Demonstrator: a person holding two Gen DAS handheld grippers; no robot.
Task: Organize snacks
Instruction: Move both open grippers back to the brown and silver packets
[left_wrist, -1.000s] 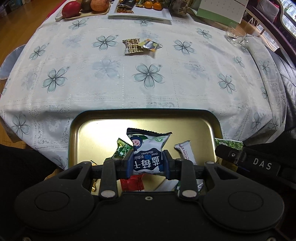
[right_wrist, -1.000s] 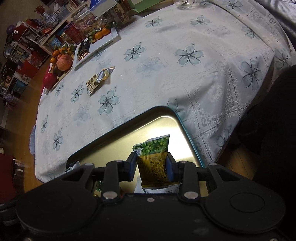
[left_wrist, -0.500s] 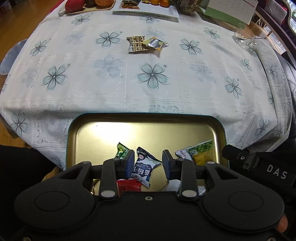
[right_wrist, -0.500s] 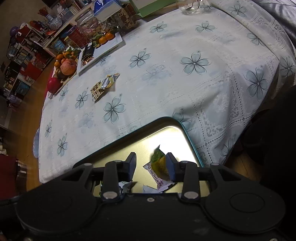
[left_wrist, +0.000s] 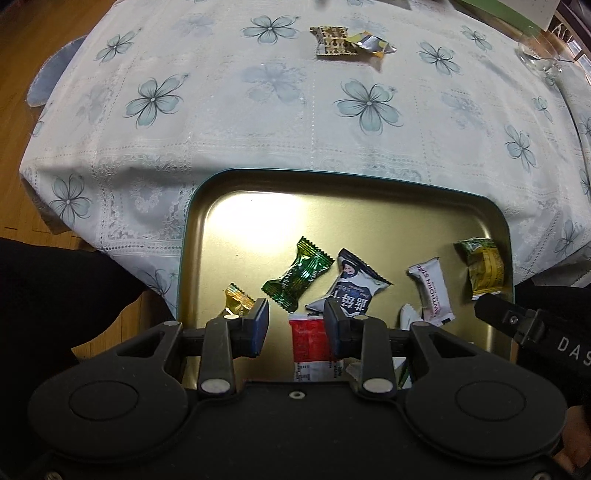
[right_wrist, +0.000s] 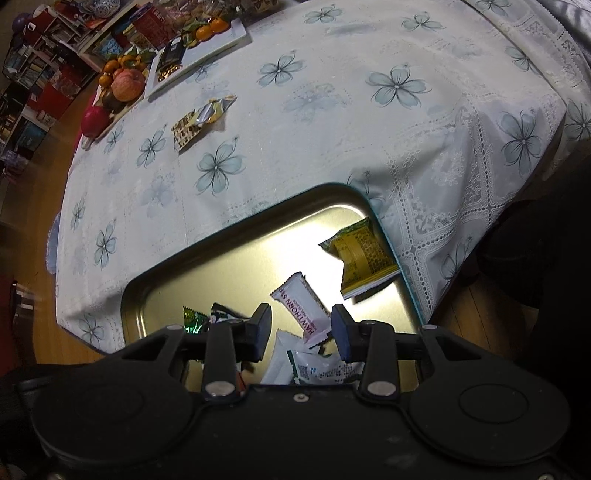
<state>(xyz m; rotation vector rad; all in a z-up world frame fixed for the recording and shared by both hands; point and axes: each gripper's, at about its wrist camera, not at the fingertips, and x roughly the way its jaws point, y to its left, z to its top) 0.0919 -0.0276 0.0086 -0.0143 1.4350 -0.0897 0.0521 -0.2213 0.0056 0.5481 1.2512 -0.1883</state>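
Observation:
A gold tin tray with a teal rim sits below the table's near edge and holds several snacks. In it lie a white-and-navy packet, a green candy, a white hawthorn strip and a green-and-yellow packet. My left gripper is open and empty above the tray, over a red packet. My right gripper is open and empty above the hawthorn strip; the green-and-yellow packet lies by the tray's right rim. Two wrapped snacks lie together far out on the tablecloth.
The table has a white tablecloth with blue flowers. At its far side stand a fruit plate and a white tray of oranges and sweets. A glass stands at the far right. The right gripper's body shows beside the tray.
Both grippers have opened and let their packets fall into the tray: the left dropped the white-and-navy packet, the right the green-and-yellow one. Both have drawn back a little.

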